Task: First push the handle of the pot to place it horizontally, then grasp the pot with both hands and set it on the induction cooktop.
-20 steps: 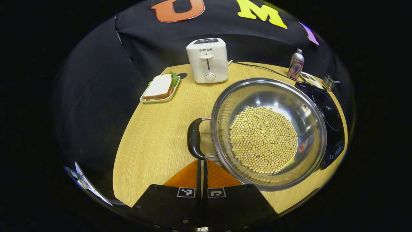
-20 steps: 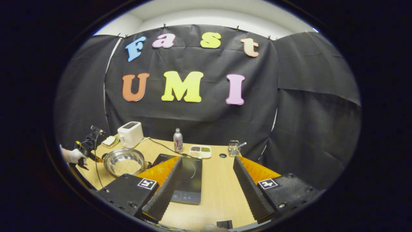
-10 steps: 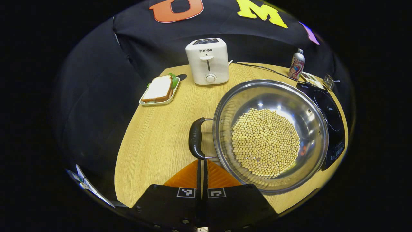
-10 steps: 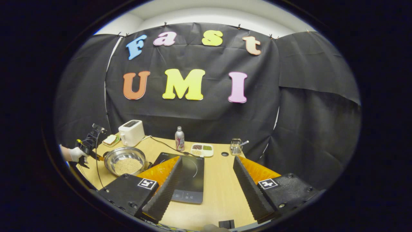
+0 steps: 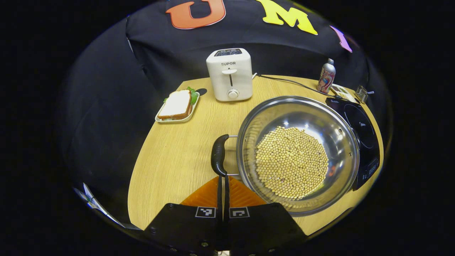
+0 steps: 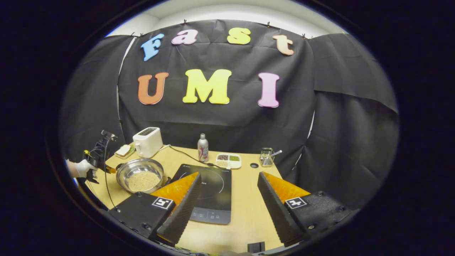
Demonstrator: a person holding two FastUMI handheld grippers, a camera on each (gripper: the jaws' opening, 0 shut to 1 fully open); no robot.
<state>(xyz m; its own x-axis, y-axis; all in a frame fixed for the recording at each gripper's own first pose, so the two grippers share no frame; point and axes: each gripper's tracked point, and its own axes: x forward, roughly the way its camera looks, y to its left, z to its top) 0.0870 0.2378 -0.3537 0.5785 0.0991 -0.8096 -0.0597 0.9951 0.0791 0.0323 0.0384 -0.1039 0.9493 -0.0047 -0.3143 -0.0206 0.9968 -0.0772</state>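
Note:
A steel pot (image 5: 284, 110) full of pale beans sits on the wooden table, left of the black induction cooktop (image 5: 359, 124). The pot's black side handle (image 5: 218, 155) faces me. My left gripper (image 5: 223, 177) is shut, its joined fingertips touching the near end of that handle. In the right gripper view the pot (image 6: 122, 174) lies at the far left, with the left gripper (image 6: 106, 170) and a gloved hand (image 6: 83, 168) beside it. My right gripper (image 6: 229, 175) is open, held above the table's front edge with the cooktop (image 6: 209, 188) between its fingers.
A white toaster (image 5: 230, 74) stands at the back, its cable running toward the cooktop. A sandwich on a small tray (image 5: 176, 105) lies at the back left. A bottle (image 5: 326, 76), a divided snack tray (image 6: 228, 160) and a glass holder (image 6: 266, 157) line the far edge.
The left gripper stays shut at the handle; the table scene has slid slightly down in its view. The right gripper has come closer to the cooktop, which looks larger now.

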